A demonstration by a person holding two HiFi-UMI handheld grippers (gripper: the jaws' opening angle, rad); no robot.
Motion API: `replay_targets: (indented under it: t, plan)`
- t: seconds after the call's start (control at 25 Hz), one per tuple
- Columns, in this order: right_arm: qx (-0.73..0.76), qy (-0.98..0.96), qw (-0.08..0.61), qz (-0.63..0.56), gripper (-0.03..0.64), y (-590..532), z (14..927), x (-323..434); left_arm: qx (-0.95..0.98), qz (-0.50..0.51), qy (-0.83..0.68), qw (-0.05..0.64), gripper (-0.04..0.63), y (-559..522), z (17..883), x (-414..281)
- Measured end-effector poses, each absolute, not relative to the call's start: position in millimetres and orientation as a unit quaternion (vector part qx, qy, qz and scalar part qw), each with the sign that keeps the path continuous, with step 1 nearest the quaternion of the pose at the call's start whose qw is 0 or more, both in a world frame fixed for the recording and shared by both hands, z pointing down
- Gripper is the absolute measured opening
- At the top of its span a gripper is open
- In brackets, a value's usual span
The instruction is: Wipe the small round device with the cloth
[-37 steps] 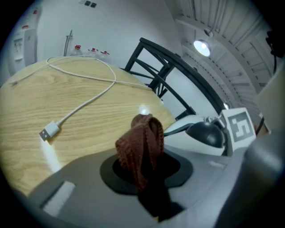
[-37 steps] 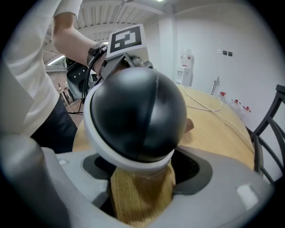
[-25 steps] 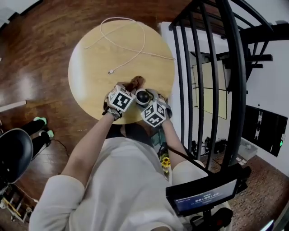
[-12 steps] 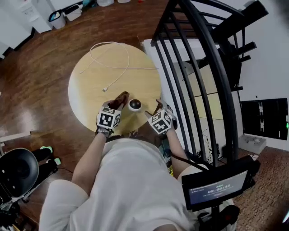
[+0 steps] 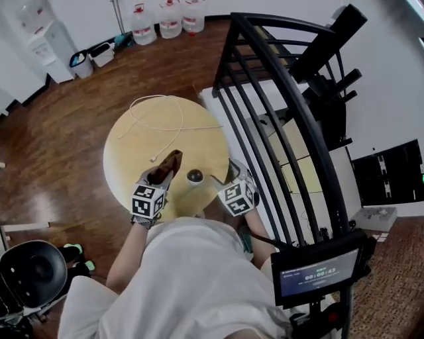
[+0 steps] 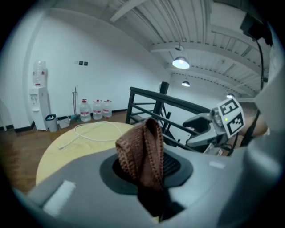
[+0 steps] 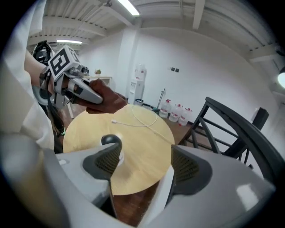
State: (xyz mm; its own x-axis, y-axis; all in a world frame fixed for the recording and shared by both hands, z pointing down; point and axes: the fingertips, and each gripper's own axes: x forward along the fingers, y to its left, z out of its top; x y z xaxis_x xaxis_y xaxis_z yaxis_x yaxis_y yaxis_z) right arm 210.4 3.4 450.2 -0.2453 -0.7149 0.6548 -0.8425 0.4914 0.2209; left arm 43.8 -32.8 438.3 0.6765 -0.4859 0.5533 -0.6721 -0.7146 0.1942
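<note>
Round wooden table (image 5: 132,155) has the small round device (image 5: 195,176) near your edge. Your left gripper (image 6: 147,168) pinches the cloth (image 5: 171,161). Your right gripper (image 7: 141,162) is spread wide, holding nothing. Rub gently so it won't roll.

The device (image 5: 195,176) sits on the table (image 5: 129,159), cloth (image 5: 169,162) just left, cable (image 5: 181,123) behind it.

— How is the room lit?
— Bright, even light is cast by ceiling lamps (image 6: 181,63) and a strip light (image 7: 129,6); a sheen is left on the wooden floor (image 5: 59,132).
— And the sharpness?
— Strong fisheye bending and black corners are seen in both gripper views; near surfaces are blurred, and the lower part of the cloth (image 6: 142,151) is lost in shadow
</note>
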Motion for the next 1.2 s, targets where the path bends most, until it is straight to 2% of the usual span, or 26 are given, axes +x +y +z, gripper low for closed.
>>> replay_targets:
  t: [0.12, 0.24, 0.44, 0.6, 0.68, 0.76, 0.8, 1.2]
  plan:
    - [0.522, -0.786, 0.323, 0.075, 0.362, -7, 420, 211, 0.904, 0.211, -0.328, 0.179, 0.11, -33, 412, 39]
    - [0.546, -0.79, 0.271, 0.054, 0.301, -19, 386, 200, 0.91, 0.191, -0.331, 0.162, 0.11, -38, 388, 27]
    - [0.551, -0.806, 0.211, 0.052, 0.296, -29, 343, 194, 0.918, 0.161, -0.34, 0.125, 0.11, -48, 342, 28]
    - [0.543, -0.823, 0.166, 0.032, 0.253, -40, 305, 183, 0.924, 0.13, -0.346, 0.099, 0.11, -63, 303, 25]
    - [0.546, -0.824, 0.15, 0.022, 0.216, -45, 286, 179, 0.927, 0.115, -0.346, 0.086, 0.11, -65, 284, 22]
    - [0.556, -0.819, 0.139, 0.015, 0.112, -47, 270, 176, 0.929, 0.104, -0.345, 0.077, 0.11, -64, 271, 20]
    - [0.56, -0.817, 0.135, 0.013, 0.089, -47, 262, 174, 0.93, 0.102, -0.345, 0.074, 0.11, -63, 266, 18]
    - [0.56, -0.819, 0.123, 0.002, 0.074, -39, 238, 167, 0.933, 0.098, -0.341, 0.066, 0.11, -52, 259, 23]
